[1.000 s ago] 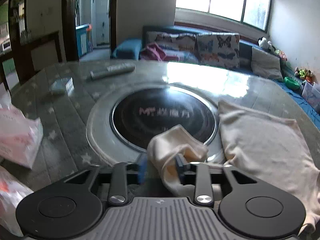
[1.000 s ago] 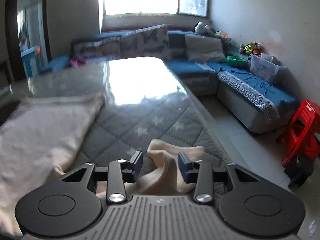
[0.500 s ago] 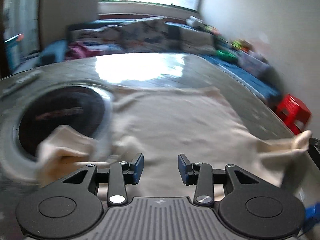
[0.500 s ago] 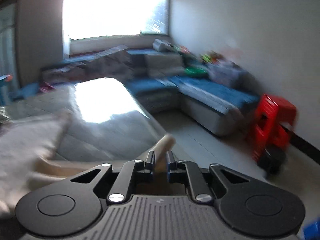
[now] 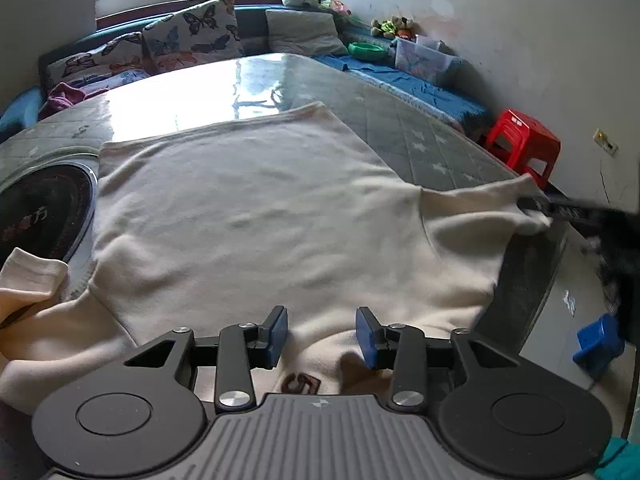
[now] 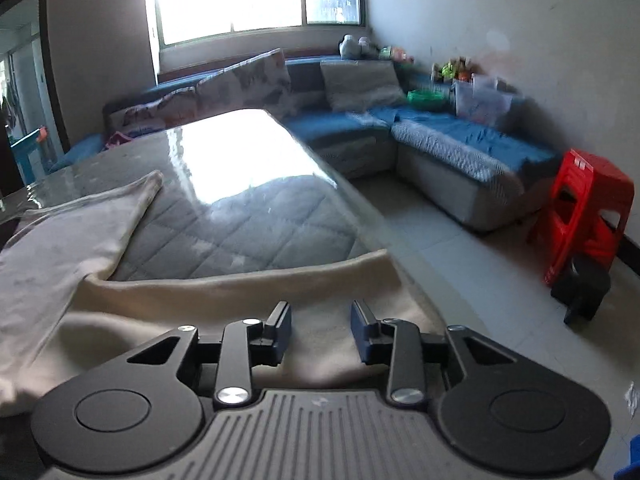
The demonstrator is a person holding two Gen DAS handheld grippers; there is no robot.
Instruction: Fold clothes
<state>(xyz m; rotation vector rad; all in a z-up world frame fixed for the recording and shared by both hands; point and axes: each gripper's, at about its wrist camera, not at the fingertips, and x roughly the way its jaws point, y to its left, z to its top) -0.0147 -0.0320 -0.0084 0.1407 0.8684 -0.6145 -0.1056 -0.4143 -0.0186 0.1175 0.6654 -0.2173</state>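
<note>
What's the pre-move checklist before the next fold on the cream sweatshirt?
1. Left gripper free: ok. Jaws apart above the collar area, pads not pressing cloth.
2. Right gripper free: ok. Its jaws have just been opening; the sleeve lies under them, not pinched.
3. Sweatshirt body flat on the table: ok, only shallow wrinkles.
4. Right sleeve laid out: ok. It stretches to the table's edge.
5. Left sleeve laid out: not ok. Its cuff is bunched up beside the round cooktop.
6. Hem square on the table: cannot tell; the far edge runs slanted in the fisheye view.
</note>
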